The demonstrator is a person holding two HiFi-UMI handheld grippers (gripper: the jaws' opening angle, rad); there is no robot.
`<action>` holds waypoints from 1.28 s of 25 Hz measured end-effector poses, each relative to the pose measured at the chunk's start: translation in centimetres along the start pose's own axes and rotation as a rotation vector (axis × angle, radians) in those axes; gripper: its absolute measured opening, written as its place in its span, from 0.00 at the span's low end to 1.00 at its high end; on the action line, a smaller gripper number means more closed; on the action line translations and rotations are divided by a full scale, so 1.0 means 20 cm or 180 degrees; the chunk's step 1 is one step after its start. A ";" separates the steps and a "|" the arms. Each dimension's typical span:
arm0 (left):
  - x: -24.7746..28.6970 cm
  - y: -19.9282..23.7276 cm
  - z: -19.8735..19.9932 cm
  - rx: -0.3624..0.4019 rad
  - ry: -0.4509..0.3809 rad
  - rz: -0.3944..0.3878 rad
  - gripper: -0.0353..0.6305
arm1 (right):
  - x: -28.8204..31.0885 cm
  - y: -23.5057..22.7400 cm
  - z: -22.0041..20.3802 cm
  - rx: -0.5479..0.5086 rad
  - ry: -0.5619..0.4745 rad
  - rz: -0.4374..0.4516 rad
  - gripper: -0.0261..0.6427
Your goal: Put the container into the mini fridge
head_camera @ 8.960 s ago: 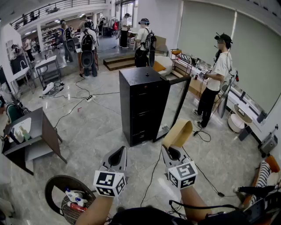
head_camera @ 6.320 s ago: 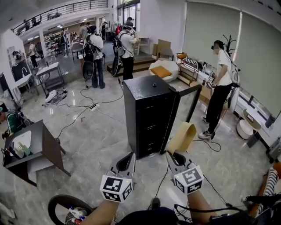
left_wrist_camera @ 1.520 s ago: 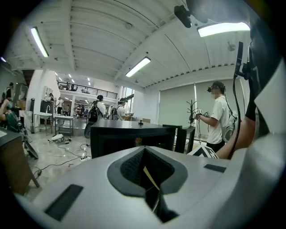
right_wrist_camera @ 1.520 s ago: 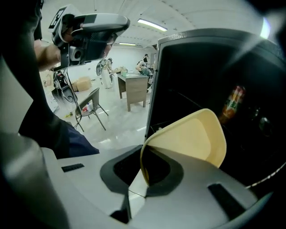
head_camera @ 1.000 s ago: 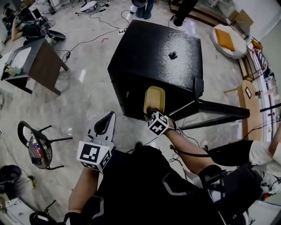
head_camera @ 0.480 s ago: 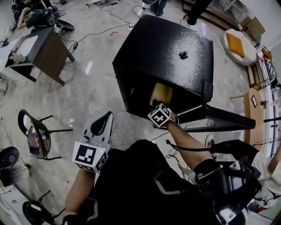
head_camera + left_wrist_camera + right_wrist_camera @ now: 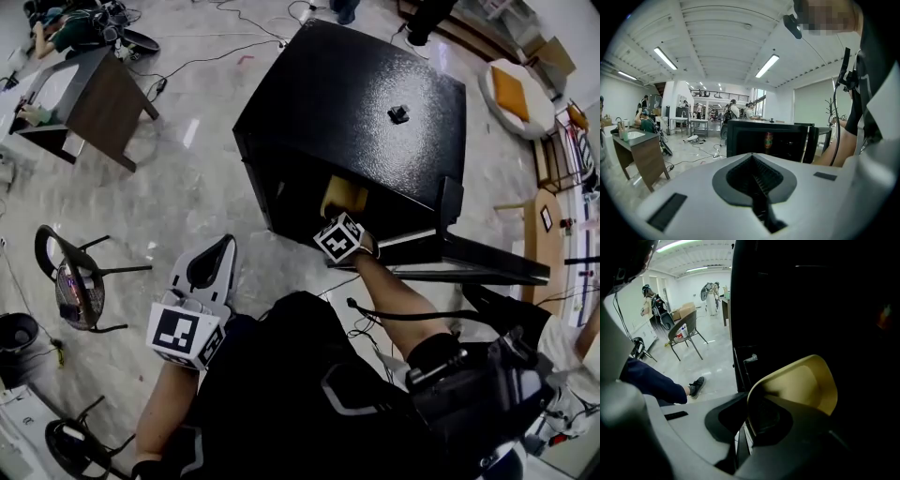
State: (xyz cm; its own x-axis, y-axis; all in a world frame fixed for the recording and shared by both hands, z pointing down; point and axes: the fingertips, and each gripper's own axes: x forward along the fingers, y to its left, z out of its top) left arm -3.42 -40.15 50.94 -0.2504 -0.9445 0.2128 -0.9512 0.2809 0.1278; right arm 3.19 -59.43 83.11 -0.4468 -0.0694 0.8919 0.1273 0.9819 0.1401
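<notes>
Head view: one container (image 7: 343, 198), one mini fridge (image 7: 356, 94)

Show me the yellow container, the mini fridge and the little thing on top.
container (image 7: 801, 385): right gripper view, its yellow inner wall.
mini fridge (image 7: 337, 94): head view, its black top.
small black thing (image 7: 398, 114): head view, its middle.

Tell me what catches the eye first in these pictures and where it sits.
The black mini fridge fills the top middle of the head view, its door open to the right. At its dark opening the right gripper is shut on the rim of a tan container, partly inside. The left gripper hangs shut and empty at lower left.
</notes>
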 end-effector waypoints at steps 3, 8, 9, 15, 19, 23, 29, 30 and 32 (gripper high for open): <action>0.00 -0.01 -0.02 0.0040 0.0051 0.0021 0.06 | 0.01 -0.02 0.01 0.0037 0.0013 -0.0023 0.08; 0.01 -0.04 -0.04 0.0032 0.0081 0.0035 0.06 | 0.02 -0.04 0.02 0.0015 0.0019 -0.0040 0.08; 0.00 -0.04 -0.04 0.0031 0.0087 0.0045 0.06 | 0.02 -0.04 0.02 0.0011 0.0020 -0.0035 0.08; -0.03 -0.03 -0.02 0.0038 -0.0013 0.0103 0.06 | 0.03 -0.06 0.02 0.0009 0.0017 -0.0045 0.08; -0.01 -0.06 -0.05 0.0002 0.0008 0.0018 0.06 | 0.04 -0.08 0.02 -0.0003 0.0013 -0.0053 0.08; 0.01 -0.06 -0.09 -0.0043 0.0044 -0.0008 0.06 | 0.05 -0.10 0.01 -0.0009 0.0017 -0.0094 0.08; -0.01 0.02 -0.08 -0.0096 0.0060 0.0108 0.06 | 0.07 -0.11 0.00 -0.0064 0.0033 -0.0088 0.08; -0.01 0.02 -0.08 -0.0100 0.0076 0.0114 0.06 | 0.07 -0.11 0.00 -0.0043 0.0049 -0.0074 0.10; -0.01 0.04 -0.08 -0.0107 0.0119 0.0108 0.06 | 0.06 -0.10 0.00 0.0023 0.0074 -0.0075 0.24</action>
State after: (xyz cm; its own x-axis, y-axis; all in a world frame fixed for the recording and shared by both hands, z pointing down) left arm -3.73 -39.42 52.49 -0.2748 -0.9275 0.2536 -0.9355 0.3188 0.1521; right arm 2.44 -61.59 83.93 -0.4289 -0.0965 0.8982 0.1105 0.9812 0.1581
